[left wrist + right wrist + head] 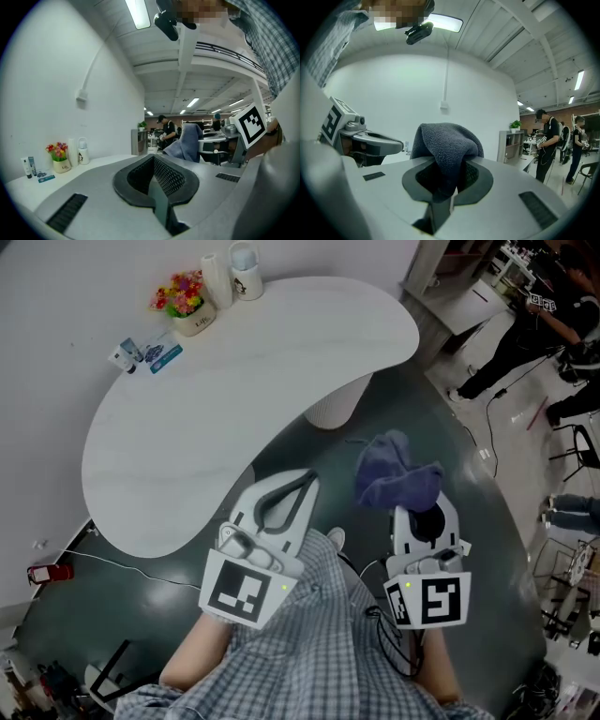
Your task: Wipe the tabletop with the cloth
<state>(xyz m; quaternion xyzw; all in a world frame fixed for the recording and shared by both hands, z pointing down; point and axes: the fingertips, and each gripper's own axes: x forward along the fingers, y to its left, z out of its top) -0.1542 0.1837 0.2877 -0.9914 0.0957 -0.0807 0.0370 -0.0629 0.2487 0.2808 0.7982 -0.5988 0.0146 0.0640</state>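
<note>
Cloth held up beside the table
Right gripper pinches the cloth over the floor; left gripper is closed tight, empty. Flowers and cups crowd the far edge.

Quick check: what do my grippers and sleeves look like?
Left gripper and right gripper: pale grey shells, dark ribbed pads, each with a cube of black-and-white square markers. Black cables hang near the right one. Shirt is grey-white checked.
</note>
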